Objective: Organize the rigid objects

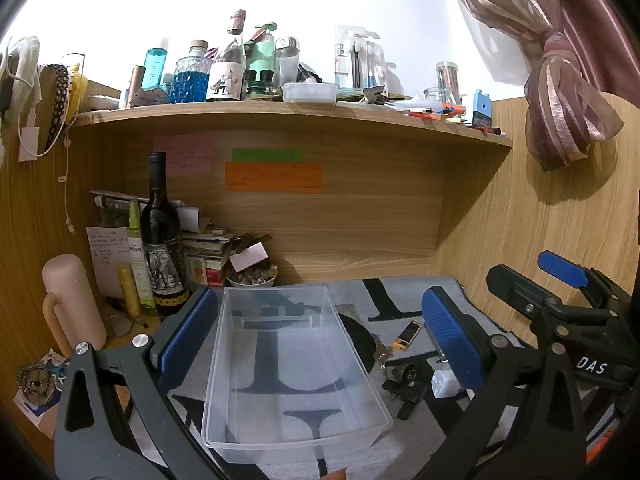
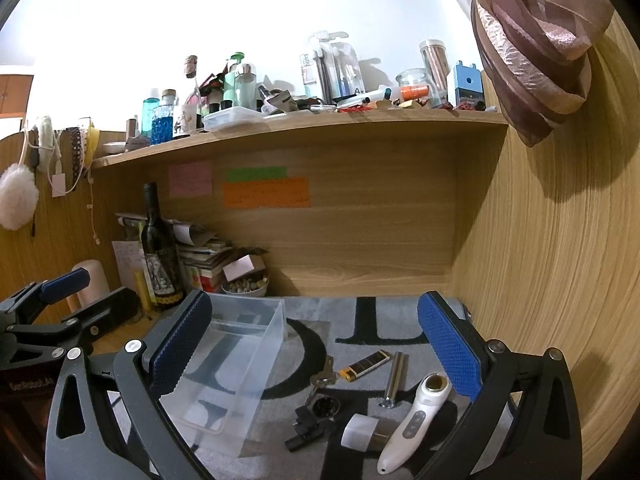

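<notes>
A clear plastic bin (image 1: 292, 360) lies empty on the grey lettered mat (image 1: 400, 300), between the fingers of my open left gripper (image 1: 320, 340). It also shows in the right wrist view (image 2: 236, 360). To its right lie a black and gold lighter (image 2: 365, 365), a metal rod (image 2: 394, 378), keys (image 2: 322, 378), a black key fob (image 2: 308, 426), a white cube adapter (image 2: 360, 431) and a white handheld device (image 2: 412, 420). My open right gripper (image 2: 316, 356) hovers over these small objects and holds nothing.
A dark wine bottle (image 1: 160, 236), a pink flask (image 1: 68, 300), spray bottles, stacked books and a bowl of small stones (image 1: 252, 278) crowd the back left. A cluttered shelf (image 1: 280, 114) hangs above. A wooden wall (image 2: 560, 280) stands at the right.
</notes>
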Demonstrator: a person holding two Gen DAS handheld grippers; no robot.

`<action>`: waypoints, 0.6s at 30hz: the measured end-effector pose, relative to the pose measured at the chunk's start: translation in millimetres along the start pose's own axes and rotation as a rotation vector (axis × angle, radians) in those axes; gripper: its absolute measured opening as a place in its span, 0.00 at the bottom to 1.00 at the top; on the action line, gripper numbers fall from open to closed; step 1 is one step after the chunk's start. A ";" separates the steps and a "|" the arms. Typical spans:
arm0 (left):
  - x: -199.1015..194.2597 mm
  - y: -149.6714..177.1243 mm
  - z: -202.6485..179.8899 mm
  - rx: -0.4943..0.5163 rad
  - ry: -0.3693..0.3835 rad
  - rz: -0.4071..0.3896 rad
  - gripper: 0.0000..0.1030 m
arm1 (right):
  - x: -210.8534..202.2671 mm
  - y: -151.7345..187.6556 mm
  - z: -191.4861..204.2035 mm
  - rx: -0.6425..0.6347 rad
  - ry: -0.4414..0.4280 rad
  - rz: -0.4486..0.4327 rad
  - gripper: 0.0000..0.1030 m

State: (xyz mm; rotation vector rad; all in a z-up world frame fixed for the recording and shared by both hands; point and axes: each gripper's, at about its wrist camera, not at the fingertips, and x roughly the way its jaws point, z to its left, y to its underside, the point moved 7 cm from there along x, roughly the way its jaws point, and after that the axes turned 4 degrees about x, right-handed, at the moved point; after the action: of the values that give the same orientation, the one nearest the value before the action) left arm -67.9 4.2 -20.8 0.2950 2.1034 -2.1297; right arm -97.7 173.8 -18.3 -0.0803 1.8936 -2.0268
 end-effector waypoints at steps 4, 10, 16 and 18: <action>-0.3 -1.0 -0.4 0.000 0.000 -0.002 1.00 | -2.1 -0.8 0.7 -0.004 -0.001 -0.007 1.00; -3.5 -2.3 -0.7 0.001 0.001 -0.013 1.00 | -1.5 -1.2 2.9 -0.006 -0.004 -0.009 1.00; -4.9 -4.1 -0.2 -0.001 -0.002 -0.021 1.00 | -1.7 -2.0 5.1 -0.010 -0.010 -0.015 1.00; -5.8 -4.0 0.2 -0.001 -0.003 -0.022 1.00 | -1.4 -2.3 5.9 -0.012 -0.011 -0.016 1.00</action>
State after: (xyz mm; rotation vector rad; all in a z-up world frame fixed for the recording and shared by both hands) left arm -63.2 3.9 -15.6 0.2687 2.1156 -2.1400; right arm -95.3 168.7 -15.2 -0.1105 1.9042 -2.0213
